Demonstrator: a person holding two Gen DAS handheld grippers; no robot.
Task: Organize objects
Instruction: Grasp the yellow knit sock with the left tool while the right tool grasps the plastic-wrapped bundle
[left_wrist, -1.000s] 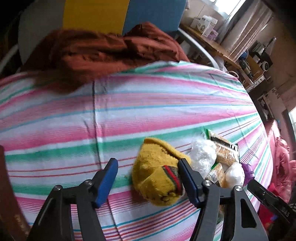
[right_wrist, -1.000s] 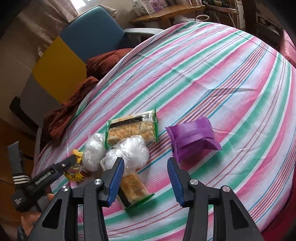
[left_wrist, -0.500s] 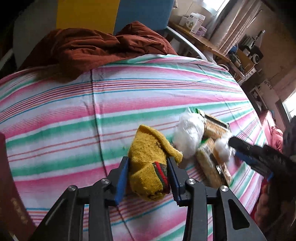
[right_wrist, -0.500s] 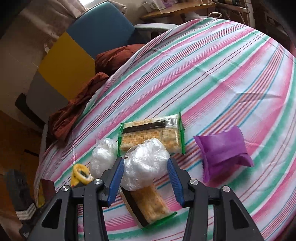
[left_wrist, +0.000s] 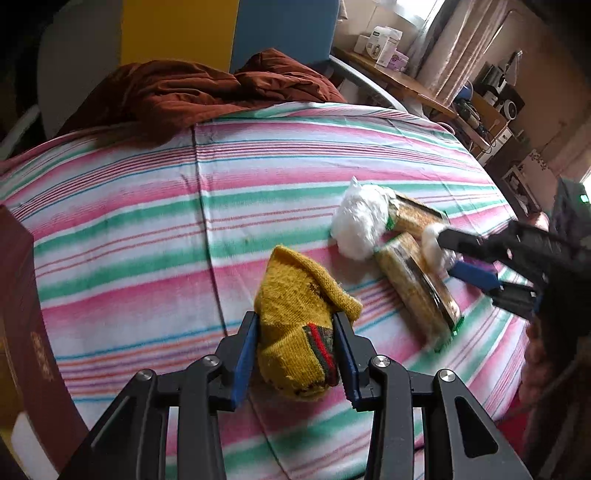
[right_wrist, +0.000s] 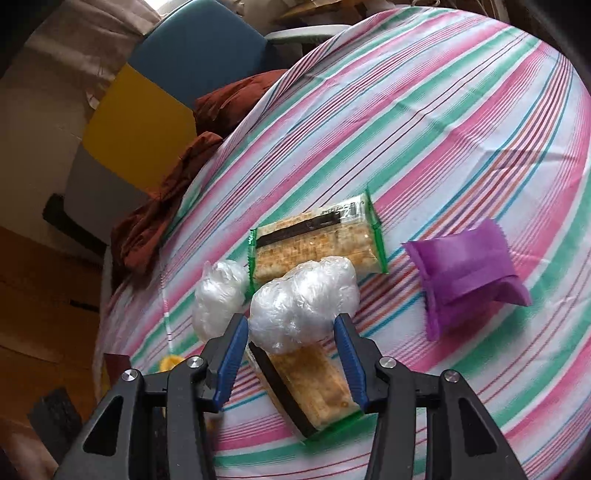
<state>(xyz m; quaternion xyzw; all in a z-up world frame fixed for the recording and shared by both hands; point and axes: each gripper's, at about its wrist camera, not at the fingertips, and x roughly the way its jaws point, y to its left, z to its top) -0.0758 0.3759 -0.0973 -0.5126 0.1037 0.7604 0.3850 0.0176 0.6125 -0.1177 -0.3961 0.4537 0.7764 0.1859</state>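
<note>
My left gripper (left_wrist: 295, 354) is shut on a rolled yellow knitted sock (left_wrist: 299, 325) with a red and green band, low over the striped cloth (left_wrist: 147, 229). My right gripper (right_wrist: 291, 358) is open, its fingers on either side of a clear plastic bundle (right_wrist: 303, 302) that lies on a cracker packet (right_wrist: 314, 384). It also shows in the left wrist view (left_wrist: 469, 258) at the right. A second plastic bundle (right_wrist: 218, 295), a second cracker packet (right_wrist: 317, 236) and a purple pouch (right_wrist: 465, 273) lie nearby.
A rust-brown garment (left_wrist: 192, 92) lies at the far edge of the striped table, over a blue and yellow chair (right_wrist: 166, 92). A dark red box (left_wrist: 26, 317) stands at the left edge. A cluttered desk (left_wrist: 424, 88) is behind.
My left gripper closed on the yellow sock. My right gripper moved forward and left until the plastic bundle sat between its open fingers.
</note>
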